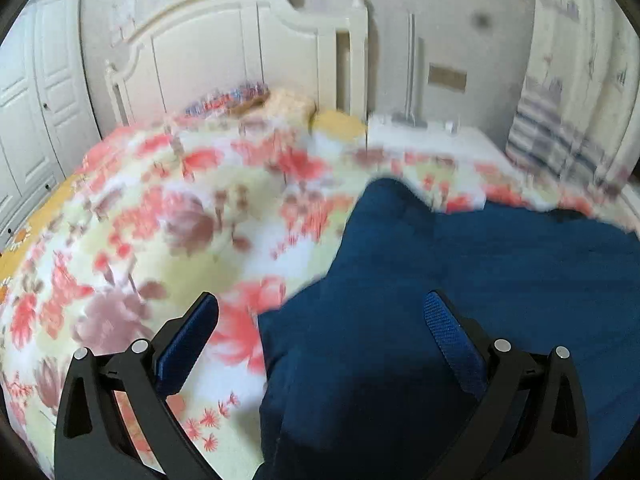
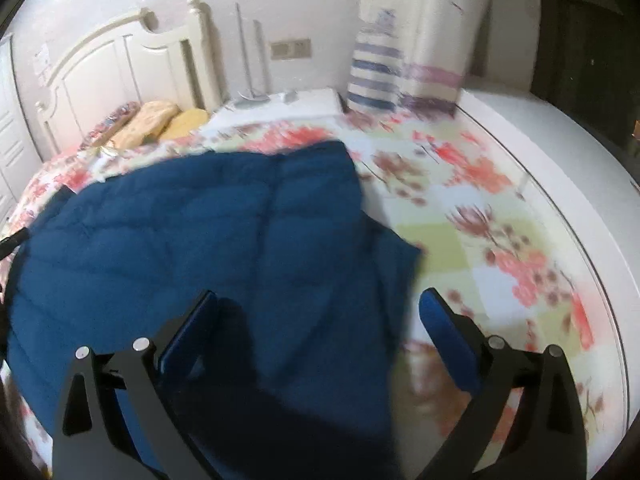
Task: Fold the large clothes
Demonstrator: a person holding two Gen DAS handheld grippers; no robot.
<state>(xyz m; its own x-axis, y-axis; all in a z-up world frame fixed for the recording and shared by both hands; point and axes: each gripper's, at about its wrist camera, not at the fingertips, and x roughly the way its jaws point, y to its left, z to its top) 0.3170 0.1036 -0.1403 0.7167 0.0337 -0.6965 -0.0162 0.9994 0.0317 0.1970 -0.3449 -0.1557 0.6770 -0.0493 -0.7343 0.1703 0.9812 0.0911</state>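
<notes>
Item: dark blue quilted garment, large, padded, probably a coat or jacket; exact type cannot be told. It is laid flat on the bed, over a floral bedspread in red, pink and pale green. In the right wrist view it is seen filling the field from 9 o'clock to the centre, with a loose flap or sleeve reaching toward 3 o'clock. In the left wrist view it is seen from the centre out to 3 o'clock and down to 6 o'clock, a lobe pointing toward 12 o'clock.

Left claw: jaws spread wide, nothing held. It is positioned above the garment's left edge, one finger over the bedspread and the other over blue cloth, judged to be so placed that this edge can be pinched.

Right claw: jaws likewise spread wide, nothing held. It is positioned over the garment's right edge, straddling the border between cloth and bedspread, judged a matching approach to the opposite side.

Surroundings: white headboard at 12 o'clock; pillows beneath it; striped fabric by the far wall.

Condition: both views are motion-blurred. No fold is yet discernible; the task is judged to be at an early stage.
</notes>
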